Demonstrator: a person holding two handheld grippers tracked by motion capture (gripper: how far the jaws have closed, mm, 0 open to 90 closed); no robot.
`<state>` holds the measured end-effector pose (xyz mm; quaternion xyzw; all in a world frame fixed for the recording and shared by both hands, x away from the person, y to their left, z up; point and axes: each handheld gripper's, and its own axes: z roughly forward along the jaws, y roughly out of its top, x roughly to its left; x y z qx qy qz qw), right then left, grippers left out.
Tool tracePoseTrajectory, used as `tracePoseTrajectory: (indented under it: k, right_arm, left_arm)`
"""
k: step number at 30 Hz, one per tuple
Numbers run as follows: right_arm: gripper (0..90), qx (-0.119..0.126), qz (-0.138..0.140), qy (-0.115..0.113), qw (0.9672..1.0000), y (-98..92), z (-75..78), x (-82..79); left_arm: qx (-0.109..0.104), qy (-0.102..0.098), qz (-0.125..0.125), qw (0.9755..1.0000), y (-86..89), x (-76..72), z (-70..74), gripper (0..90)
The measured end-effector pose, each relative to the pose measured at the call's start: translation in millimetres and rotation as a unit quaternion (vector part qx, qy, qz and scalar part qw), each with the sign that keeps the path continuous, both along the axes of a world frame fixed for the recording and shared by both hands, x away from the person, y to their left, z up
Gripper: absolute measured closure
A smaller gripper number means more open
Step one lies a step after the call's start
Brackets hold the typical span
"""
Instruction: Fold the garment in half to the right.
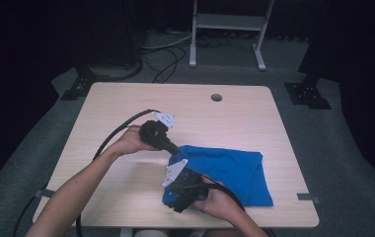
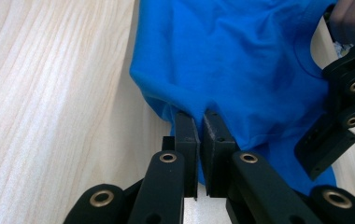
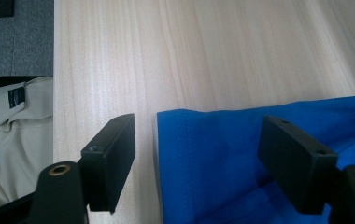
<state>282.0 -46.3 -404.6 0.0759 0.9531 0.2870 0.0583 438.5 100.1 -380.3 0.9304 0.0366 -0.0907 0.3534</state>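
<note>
Two hands work a blue cloth (image 1: 225, 170) on the bench (image 1: 126, 98). My left fingers (image 2: 199, 135) pinch a fold at its edge; my right fingers (image 3: 203, 158) stand spread astride its hemmed corner. Next, I judge, they must close there.

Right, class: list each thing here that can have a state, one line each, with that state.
Blue cloth: folded flat on the table, its left edge bunched.
Left gripper: fingers shut on the blue cloth at that edge.
Right gripper: fingers open, standing either side of the cloth's corner, not pressing it.
Table: bare light wood beyond the cloth.
</note>
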Motion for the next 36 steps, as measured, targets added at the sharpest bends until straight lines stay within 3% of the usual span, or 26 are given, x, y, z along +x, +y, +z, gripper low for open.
tracePoseTrajectory:
  k: [6,25,36]
  right_arm:
    - [38.2,-0.007,0.006,0.006,0.9999,2.4,-3.2,1.2]
    - [52.2,-0.031,0.019,0.025,0.9990,10.0,-12.0,-0.5]
    - [61.9,-0.028,0.017,0.029,0.9991,10.2,-11.7,0.9]
  left_arm:
    - [-0.002,-0.002,-0.002,1.0000,-0.3,-0.7,1.6,86.4]
    - [-0.001,-0.002,-0.004,1.0000,-0.9,-2.9,4.1,86.3]
    - [0.000,0.000,-0.004,1.0000,-1.1,-3.5,3.7,86.3]
